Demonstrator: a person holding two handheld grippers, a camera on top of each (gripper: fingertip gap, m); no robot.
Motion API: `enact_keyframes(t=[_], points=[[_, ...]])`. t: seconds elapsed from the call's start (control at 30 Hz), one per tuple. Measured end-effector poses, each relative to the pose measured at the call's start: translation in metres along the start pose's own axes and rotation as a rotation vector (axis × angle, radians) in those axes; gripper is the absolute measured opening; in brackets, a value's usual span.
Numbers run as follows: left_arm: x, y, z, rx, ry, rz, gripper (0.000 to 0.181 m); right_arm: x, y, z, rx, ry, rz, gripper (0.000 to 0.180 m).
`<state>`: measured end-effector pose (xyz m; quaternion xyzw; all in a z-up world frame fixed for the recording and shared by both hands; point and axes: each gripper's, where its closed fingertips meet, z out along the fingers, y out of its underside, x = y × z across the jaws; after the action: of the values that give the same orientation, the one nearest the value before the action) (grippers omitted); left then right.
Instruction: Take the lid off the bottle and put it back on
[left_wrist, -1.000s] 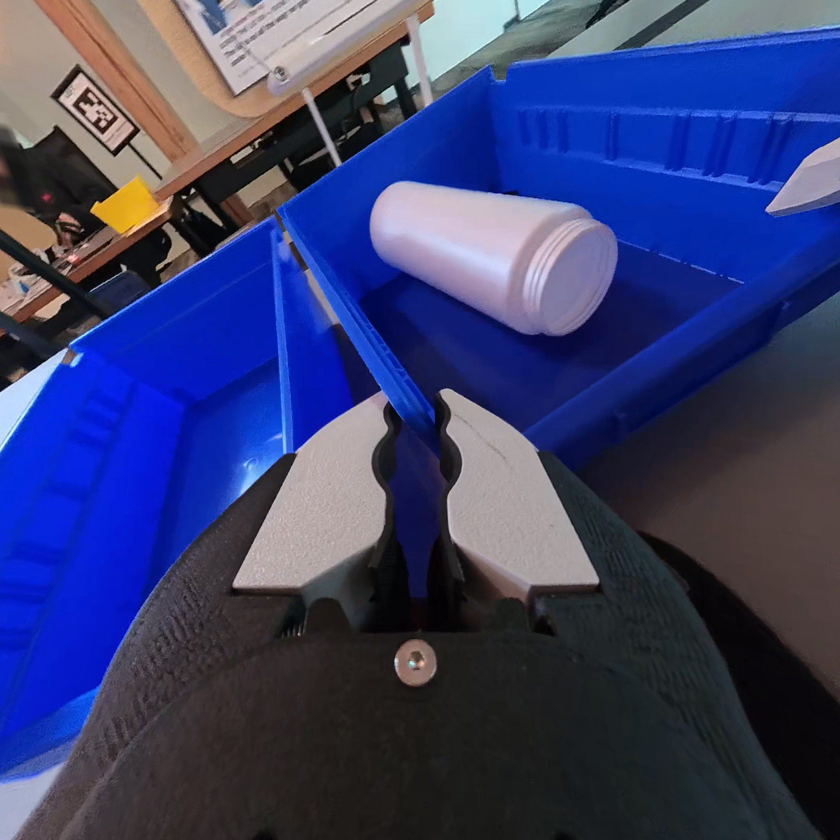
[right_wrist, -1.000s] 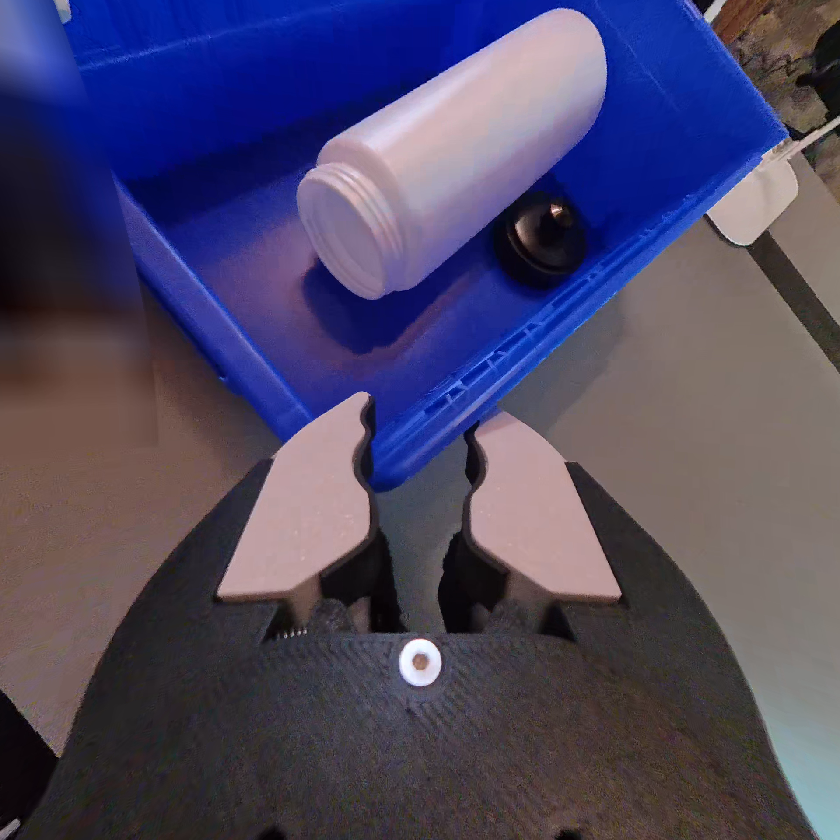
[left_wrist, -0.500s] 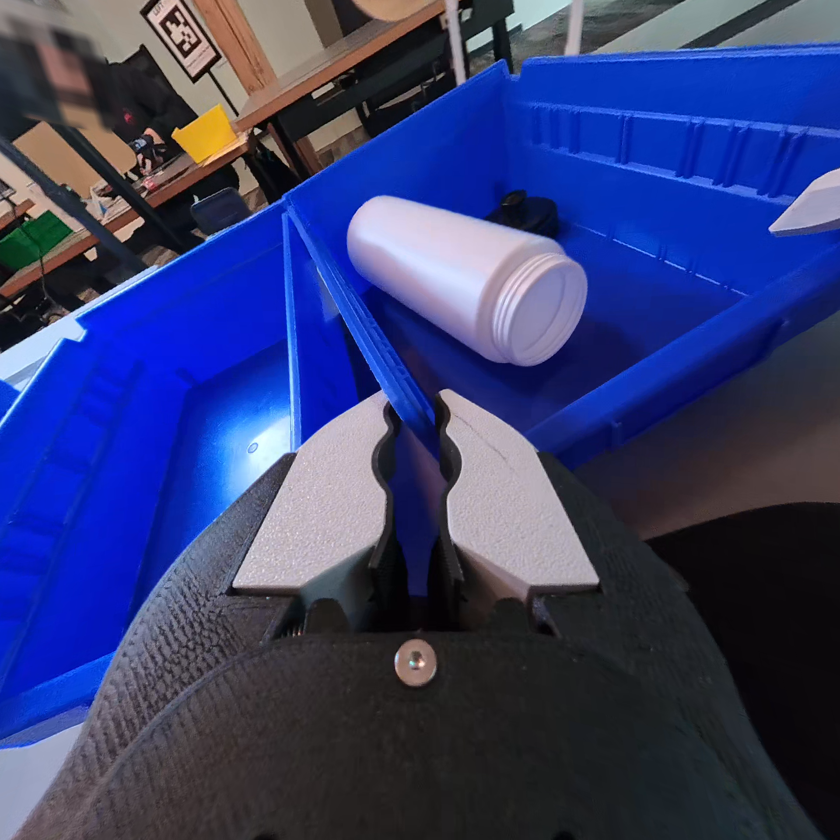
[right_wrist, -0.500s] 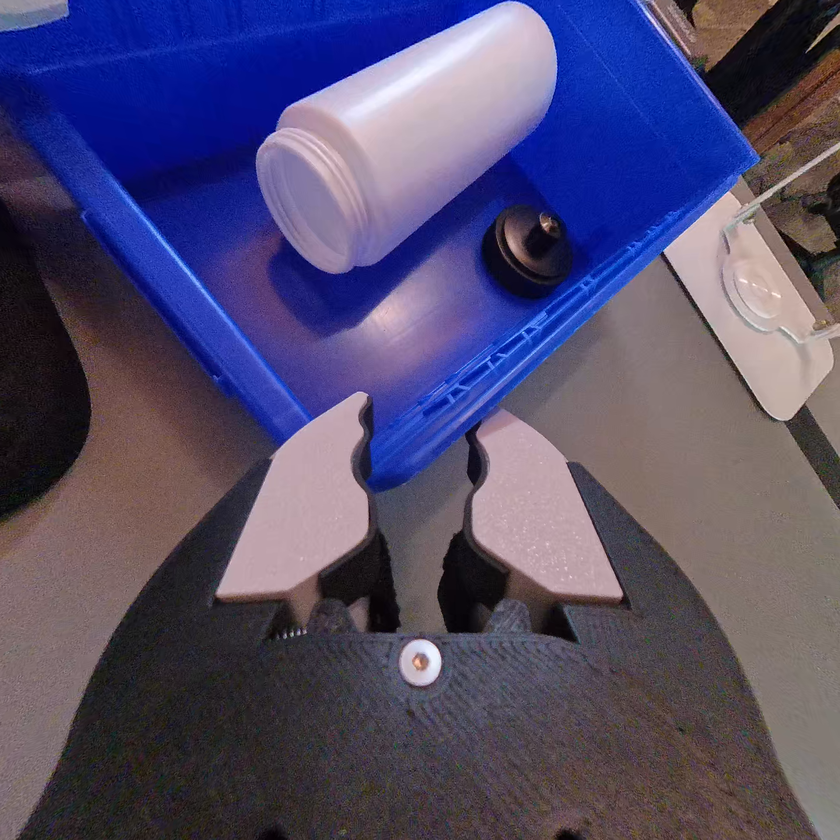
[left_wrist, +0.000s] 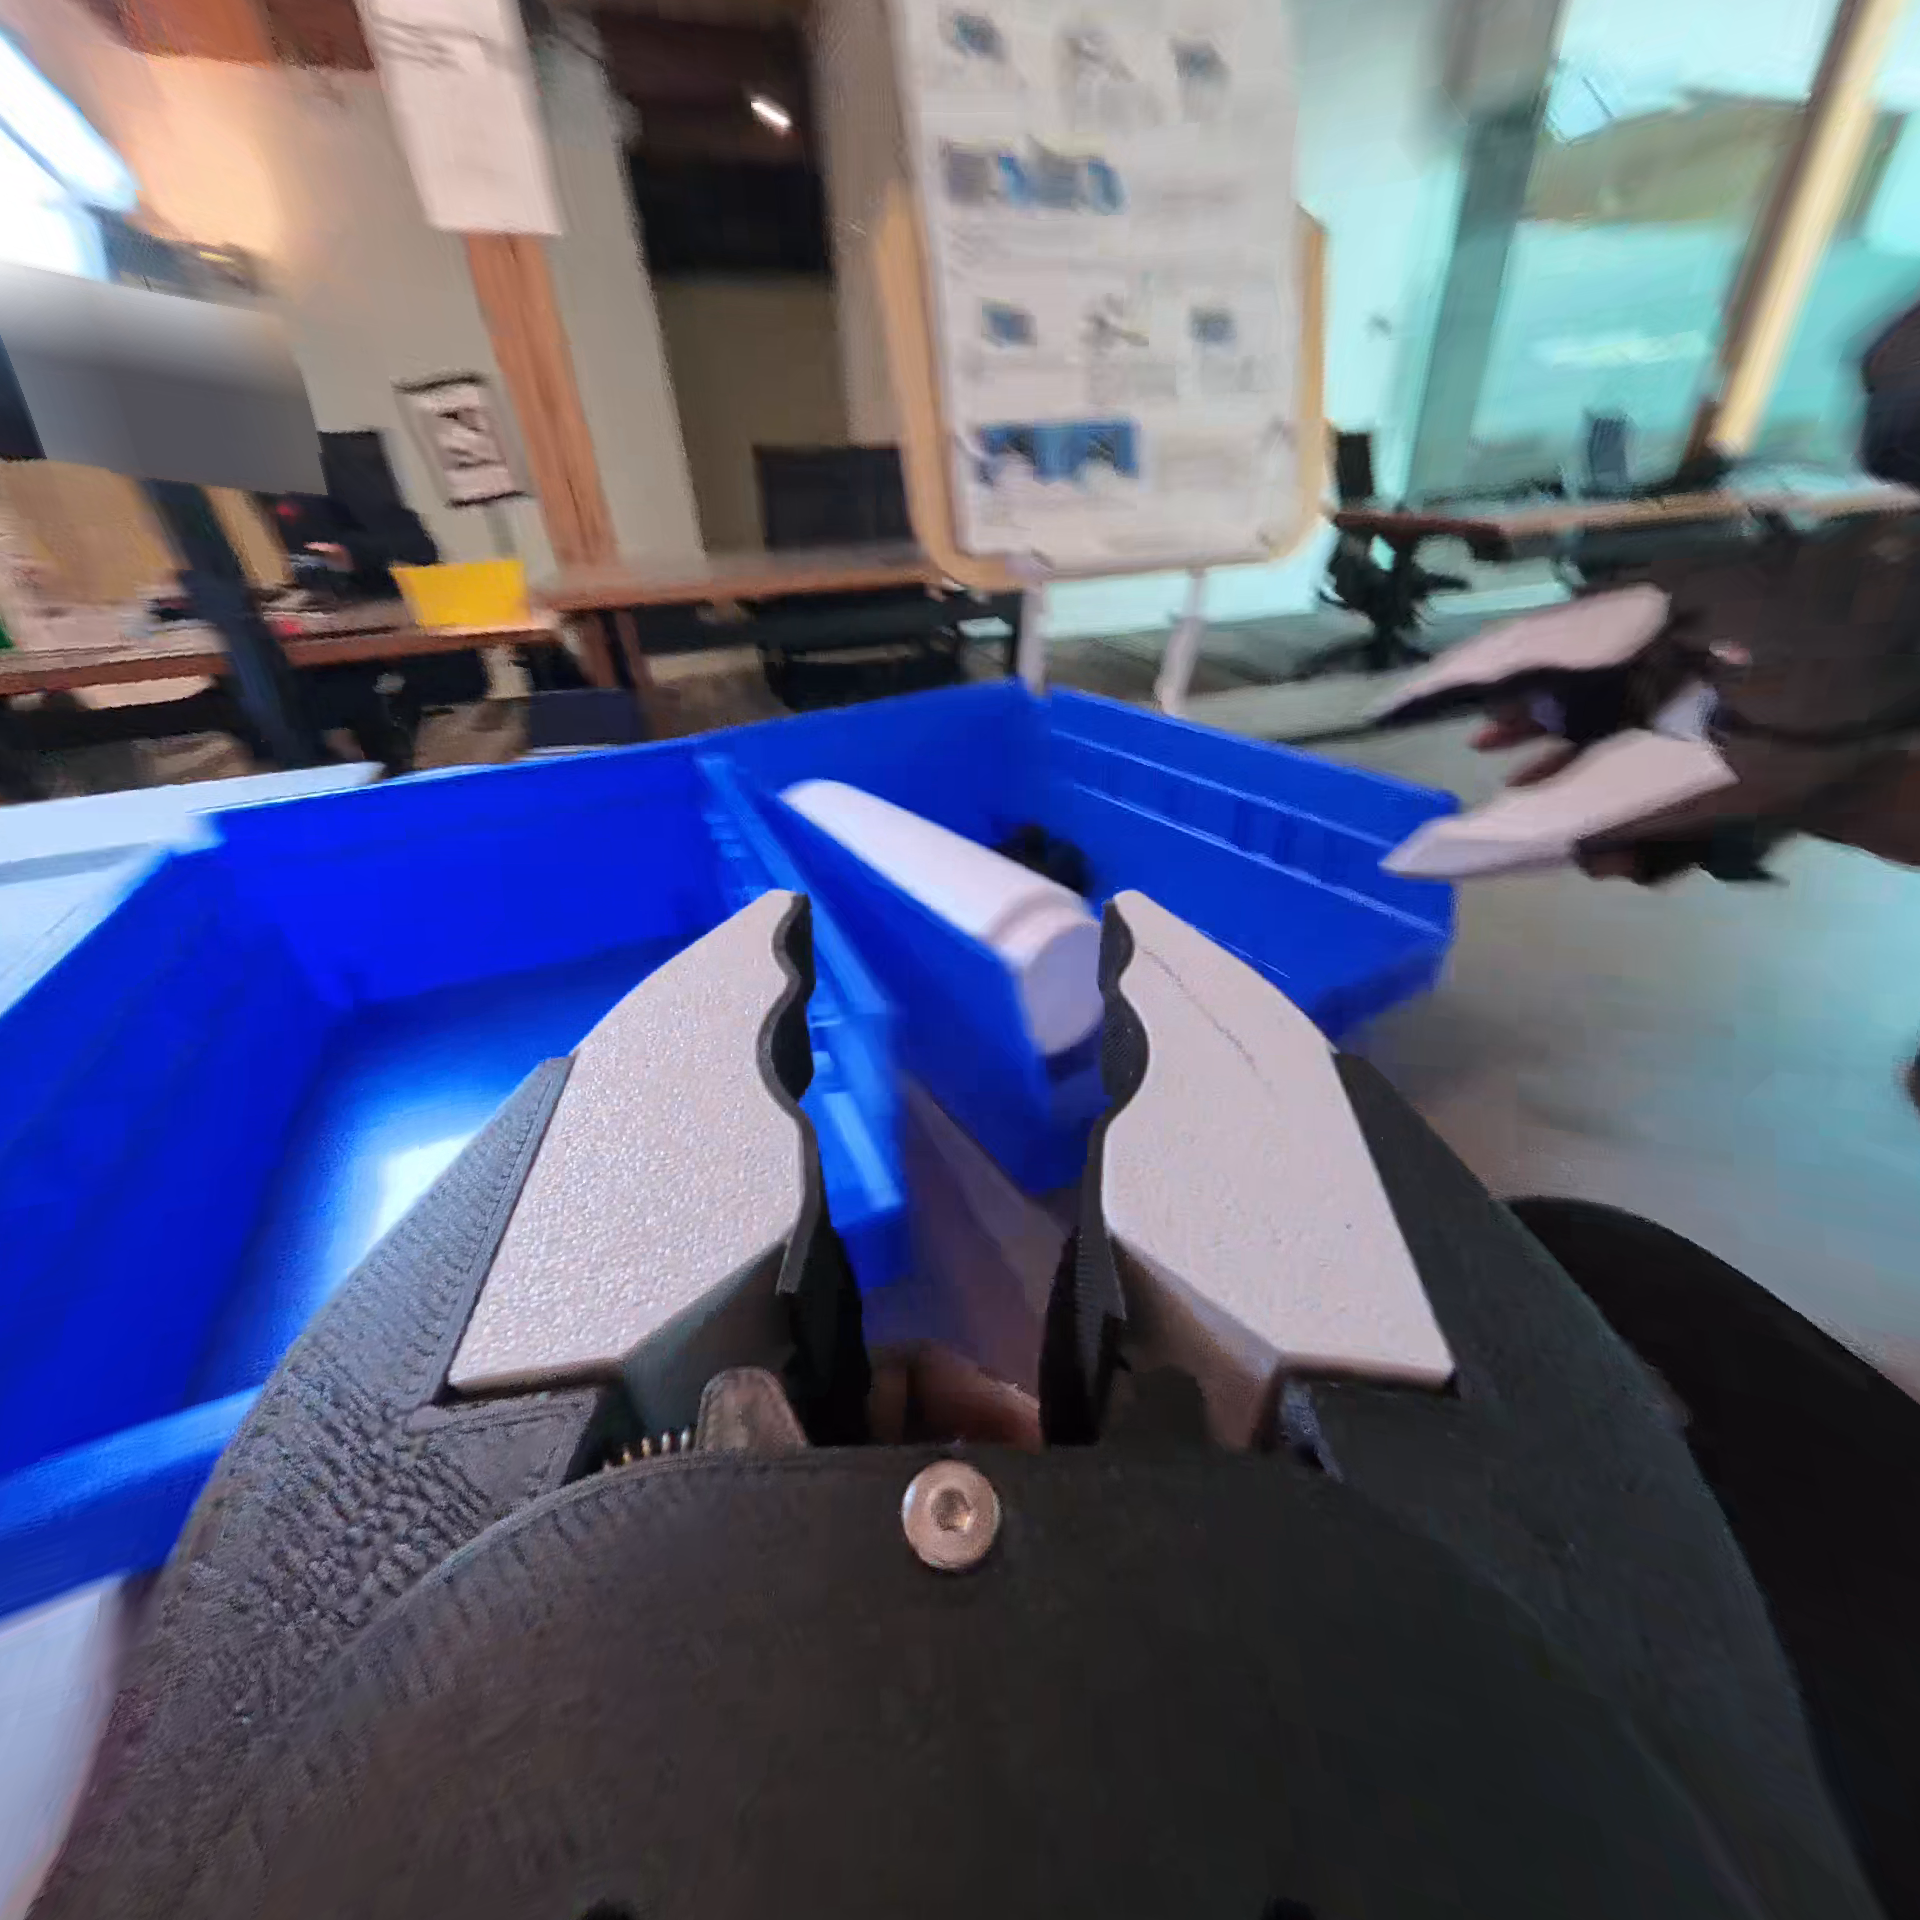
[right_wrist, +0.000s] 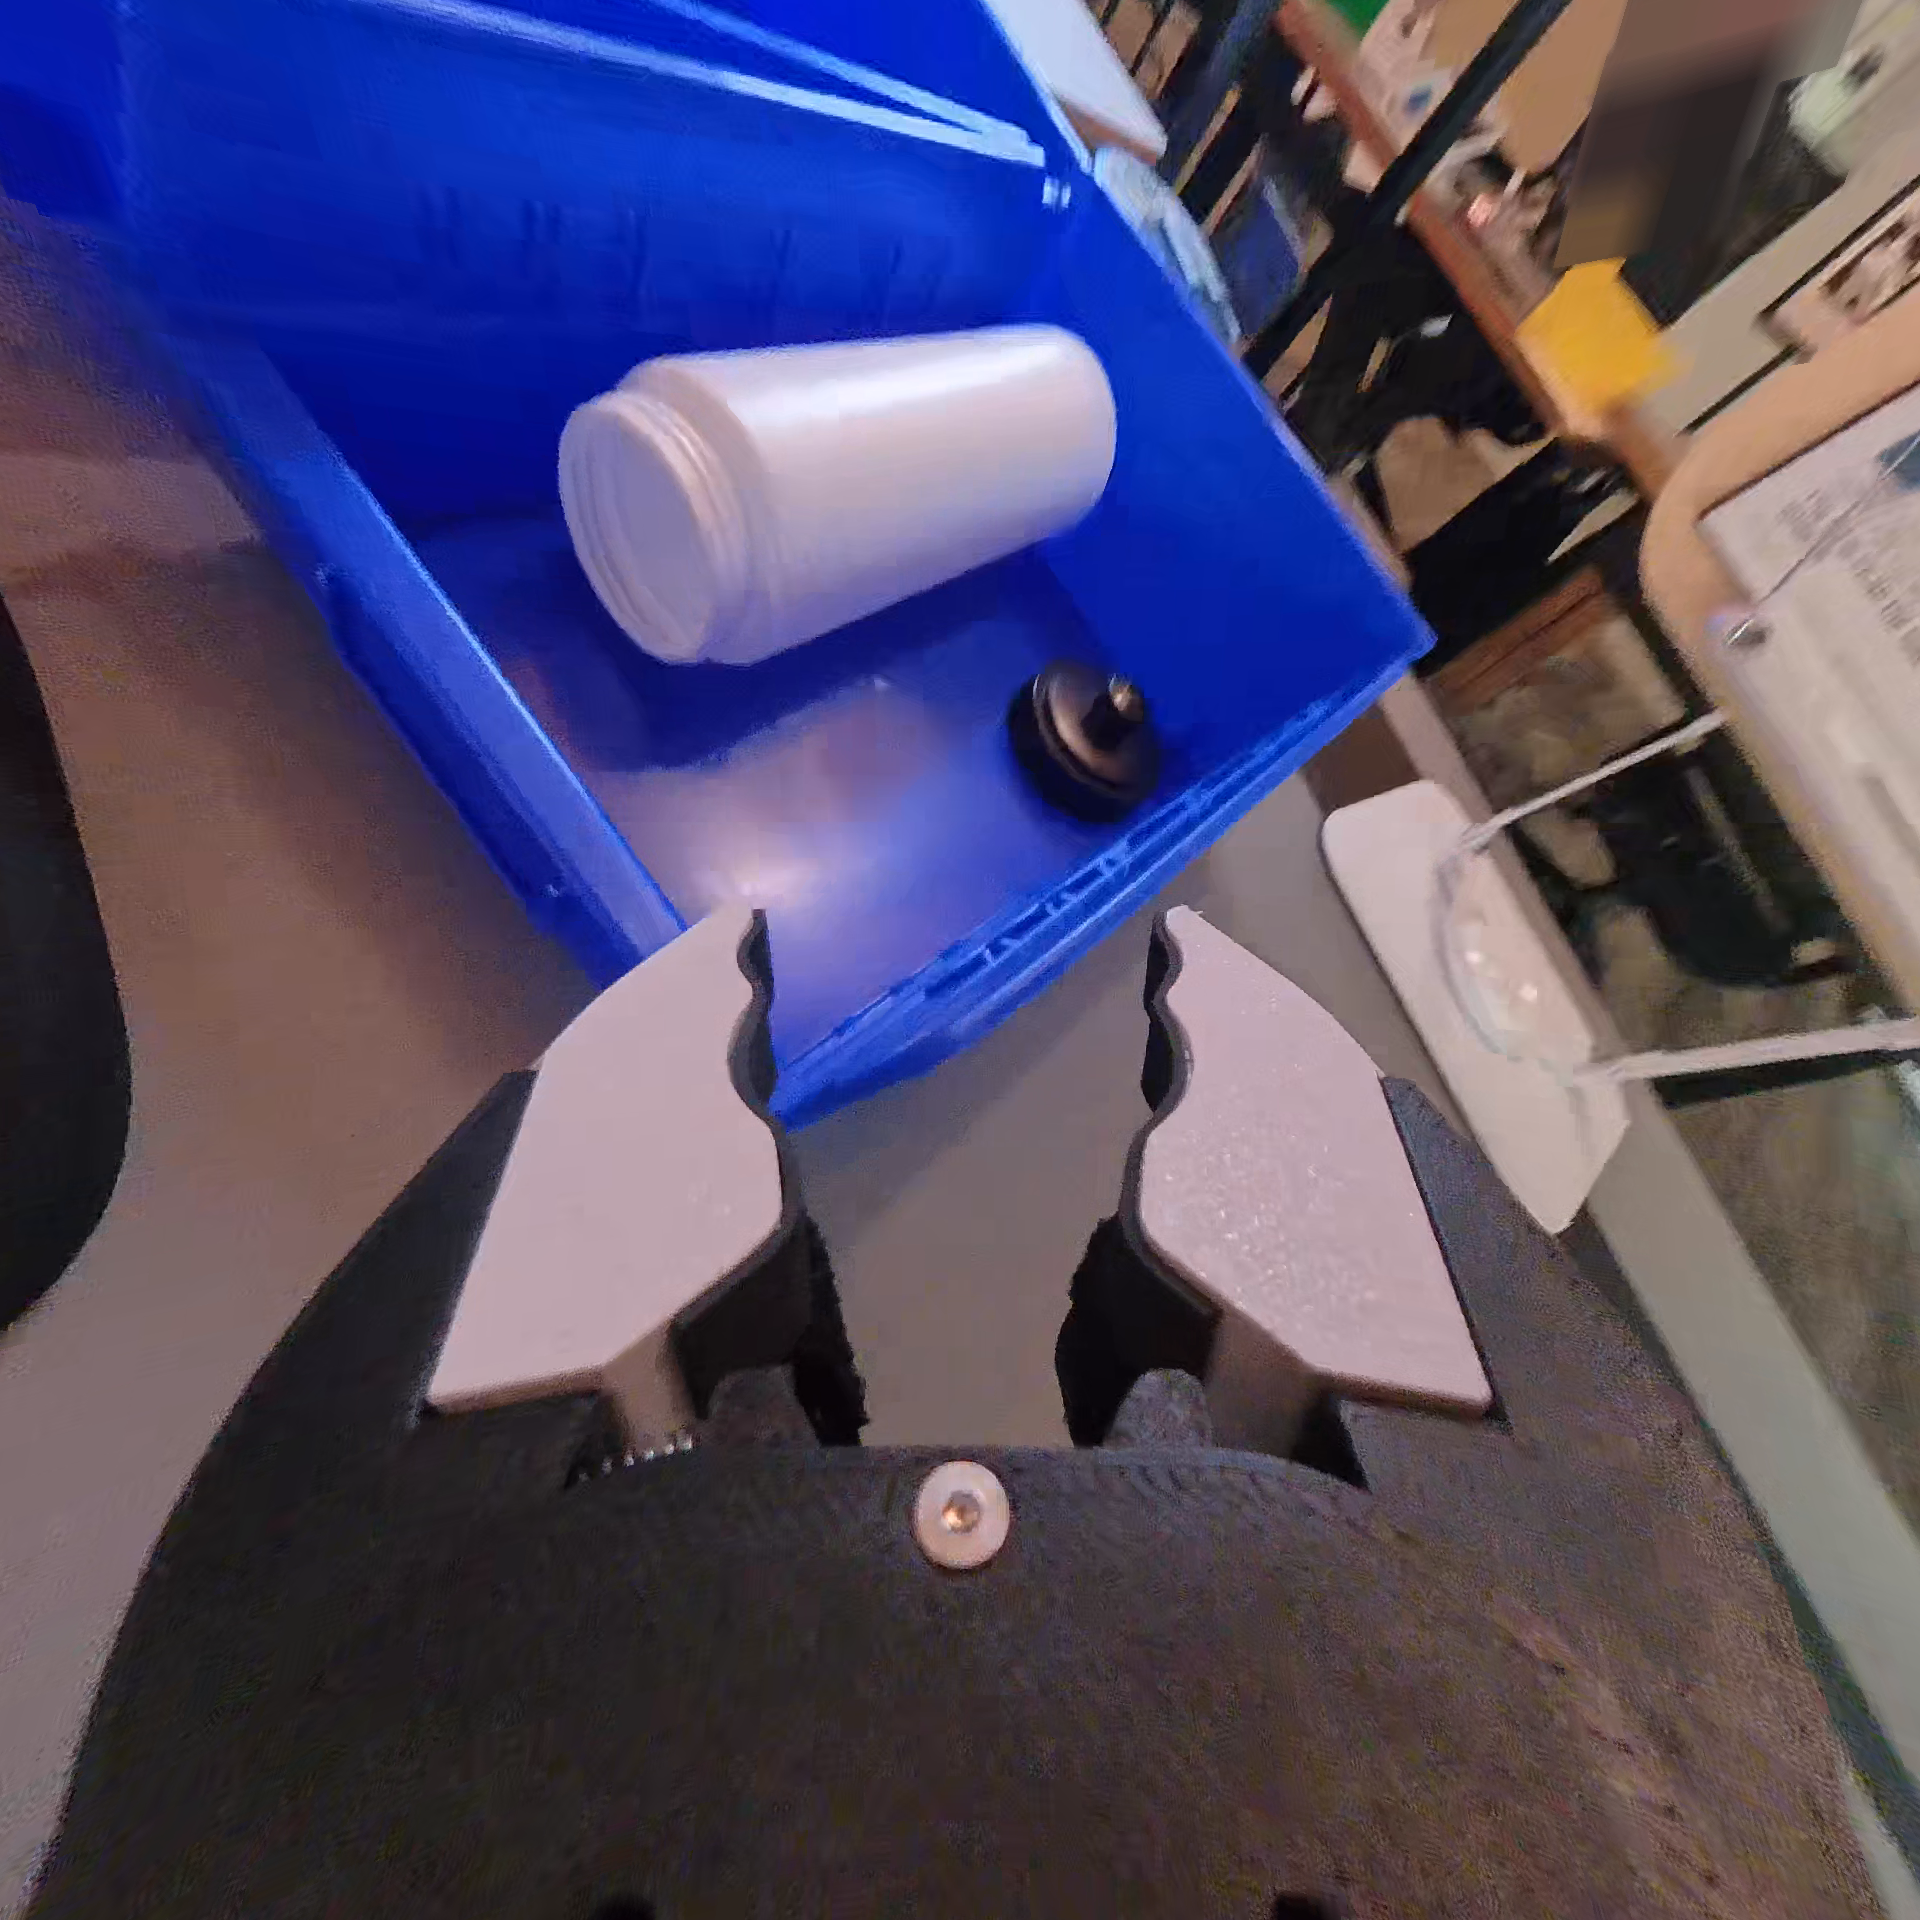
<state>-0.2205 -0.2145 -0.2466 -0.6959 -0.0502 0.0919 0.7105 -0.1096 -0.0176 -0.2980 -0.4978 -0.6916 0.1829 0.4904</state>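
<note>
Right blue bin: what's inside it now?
The right blue bin holds a white bottle lying on its side, uncapped, and a black lid loose on the floor beside it. The floor under the bottle is hidden.

Beyond the fingers, wooden tables are standing along a pale wall; a poster board is rising ahead, with daylight glowing through windows rightward.

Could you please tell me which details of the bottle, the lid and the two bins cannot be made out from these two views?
- Bottle: left wrist view, lower half hidden by the blue bin wall, motion-blurred.
- Lid: left wrist view, a dark blur behind the bottle.
- Bottle mouth: right wrist view, open or sealed unclear.
- Left bin: near corner hidden by the left gripper.
</note>
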Motion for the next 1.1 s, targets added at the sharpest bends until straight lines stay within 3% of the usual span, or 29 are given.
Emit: enact_keyframes(t=[0.17, 0.27, 0.37, 0.4, 0.5, 0.83, 0.9, 1.0, 1.07, 1.1], points=[[-0.141, 0.010, -0.057, 0.018, -0.464, -0.040, 0.061, -0.041, -0.074, -0.012, 0.200, 0.001, -0.247, 0.042], [-0.188, 0.032, -0.058, -0.037, -0.519, -0.091, 0.075, -0.098, -0.110, -0.003, 0.282, -0.166, -0.220, 0.021], [-0.212, 0.059, -0.043, -0.139, -0.458, -0.154, 0.077, -0.144, -0.132, 0.012, 0.318, -0.342, 0.016, 0.027], [-0.215, 0.068, -0.036, -0.174, -0.421, -0.162, 0.065, -0.153, -0.133, 0.020, 0.292, -0.356, 0.030, 0.034], [-0.217, 0.078, -0.029, -0.220, -0.374, -0.130, 0.004, -0.166, -0.133, 0.041, 0.235, -0.347, 0.025, 0.037], [-0.152, 0.074, -0.108, -0.298, -0.442, -0.055, 0.007, -0.183, -0.122, 0.068, 0.138, -0.377, 0.131, 0.040], [-0.135, 0.074, -0.125, -0.351, -0.406, -0.078, 0.010, -0.191, -0.122, 0.067, 0.136, -0.402, 0.150, 0.047], [-0.116, 0.073, -0.142, -0.402, -0.304, -0.102, 0.019, -0.192, -0.123, 0.067, 0.143, -0.369, 0.122, 0.041], [-0.114, 0.071, -0.141, -0.359, -0.264, -0.115, 0.031, -0.192, -0.123, 0.066, 0.144, -0.363, 0.125, 0.039], [-0.116, 0.069, -0.138, -0.315, -0.268, -0.119, 0.025, -0.192, -0.123, 0.066, 0.145, -0.356, 0.122, 0.038]])
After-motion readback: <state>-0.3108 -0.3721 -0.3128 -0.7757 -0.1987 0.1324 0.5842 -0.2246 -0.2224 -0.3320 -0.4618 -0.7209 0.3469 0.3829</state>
